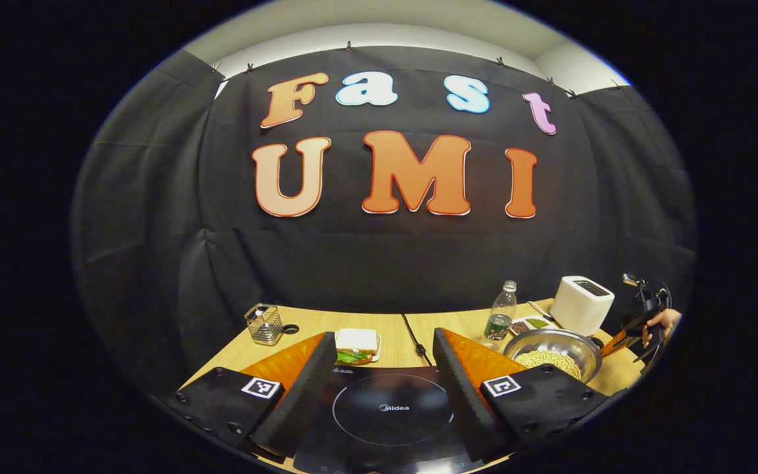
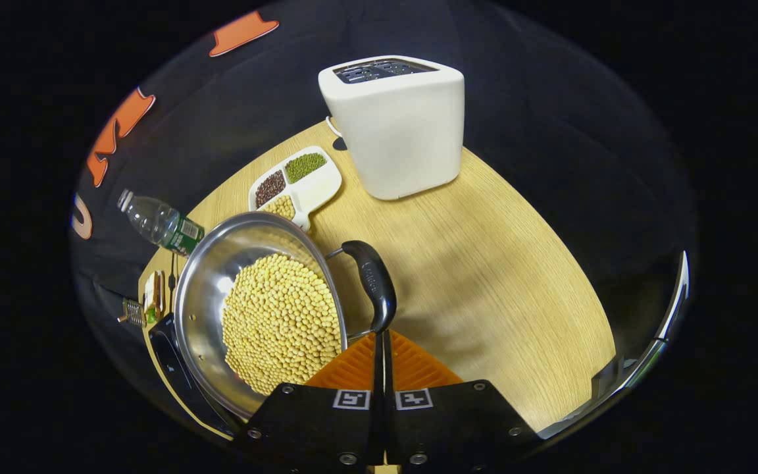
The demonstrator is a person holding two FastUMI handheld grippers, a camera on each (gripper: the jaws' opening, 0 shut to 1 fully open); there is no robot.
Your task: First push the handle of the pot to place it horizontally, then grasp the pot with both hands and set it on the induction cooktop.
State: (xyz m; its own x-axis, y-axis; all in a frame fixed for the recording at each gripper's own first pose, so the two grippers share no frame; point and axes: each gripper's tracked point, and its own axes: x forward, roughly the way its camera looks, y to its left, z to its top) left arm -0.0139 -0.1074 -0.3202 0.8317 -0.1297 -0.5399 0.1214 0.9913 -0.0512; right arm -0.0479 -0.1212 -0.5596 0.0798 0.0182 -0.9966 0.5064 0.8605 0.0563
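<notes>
Steel and soybeans mark the pot [image 1: 553,352] at the lower right of the left gripper view, beside the black induction cooktop [image 1: 389,411] at bottom centre. The left gripper [image 1: 384,375] hangs over the cooktop with its fingers spread wide and nothing between them. At the far right edge a hand [image 1: 658,326] holds the right gripper [image 1: 622,342] near the pot's side.

In the right gripper view, the pot sits at lower left on the wooden table [image 2: 484,263], the toaster [image 2: 395,125] well behind it. The black handle [image 2: 371,283] arcs off the rim at centre frame. The right gripper's fingers are pressed together, empty, their tip at the handle's near end; whether they touch it cannot be told. Judging by this, the push is the step in hand: it should go sideways, low on the handle, slowly, so the brim-full beans do not spill.
</notes>
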